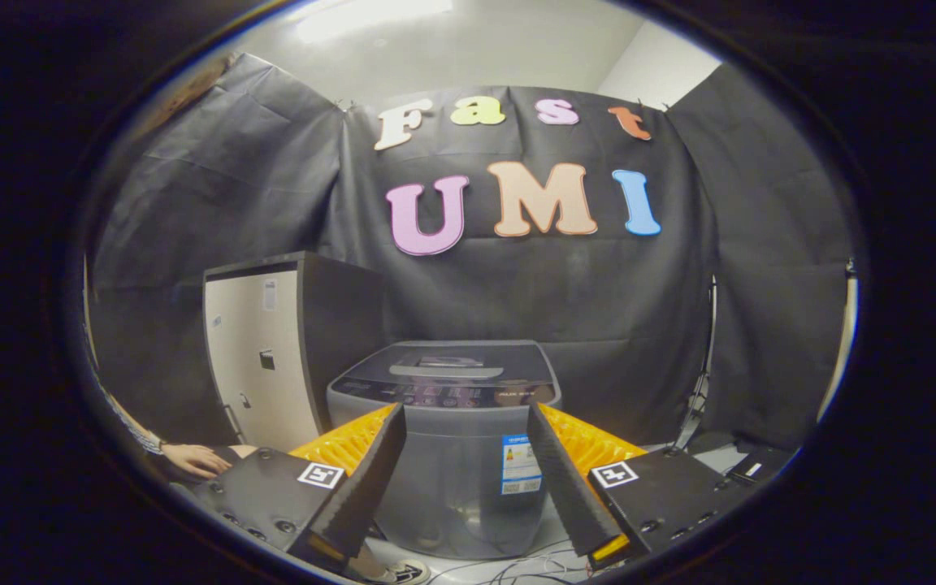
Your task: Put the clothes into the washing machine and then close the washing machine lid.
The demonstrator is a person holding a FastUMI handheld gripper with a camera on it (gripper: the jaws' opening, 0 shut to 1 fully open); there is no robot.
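Black cloth drapes the booth wall [598, 292] all the way round, and we pick things up on the left, where a person's hand [196, 460] with a patterned cuff rests low down beside the tool's left finger. Just behind that hand stands a tall cabinet [261, 357], pale door facing us, dark side panel turned toward the middle. Moving across, there's the washing machine [456, 455], grey, standing on the floor just to the right of the cabinet and against the back wall. Its lid [456, 361] lies flat and closed on top, a control strip running along the front edge, and a label [520, 465] is stuck on the front panel. The tool [466, 418] is spread wide, nothing between its fingers [370, 479], and it points straight at the machine's front; the washer's body shows in the gap between the two fingers, beyond their tips. Loose cables [517, 569] trail over the pale floor [468, 565] at the foot of the machine. Further right, more cables and a thin stand [699, 390] run up along the cloth. I can't pick out any clothes from here.
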